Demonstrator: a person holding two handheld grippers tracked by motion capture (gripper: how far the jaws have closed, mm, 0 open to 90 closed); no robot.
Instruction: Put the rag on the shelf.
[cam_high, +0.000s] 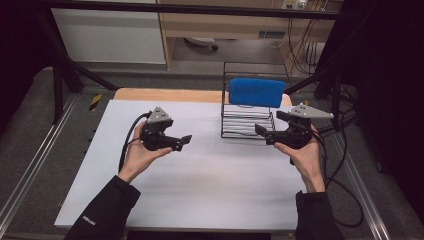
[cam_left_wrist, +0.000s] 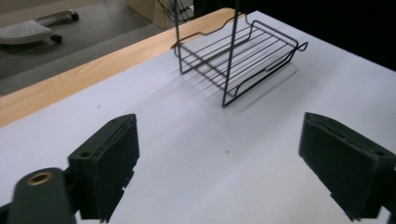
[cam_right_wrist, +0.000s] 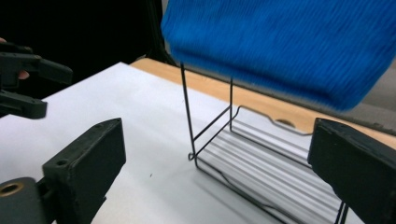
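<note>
High view: blue towel (cam_high: 257, 91) hangs folded over the top bar of the black wire rack (cam_high: 247, 125) at the worktop's (cam_high: 200, 190) far edge. Right tongs (cam_high: 266, 123) stand wide and empty just beside the rack; left tongs (cam_high: 185, 141), likewise wide and empty, hover well apart from it.

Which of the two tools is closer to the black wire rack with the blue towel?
The right tool. Its open jaws reach the wire rack's front edge, under the blue towel, while the left tool stands apart over the white table.
</note>
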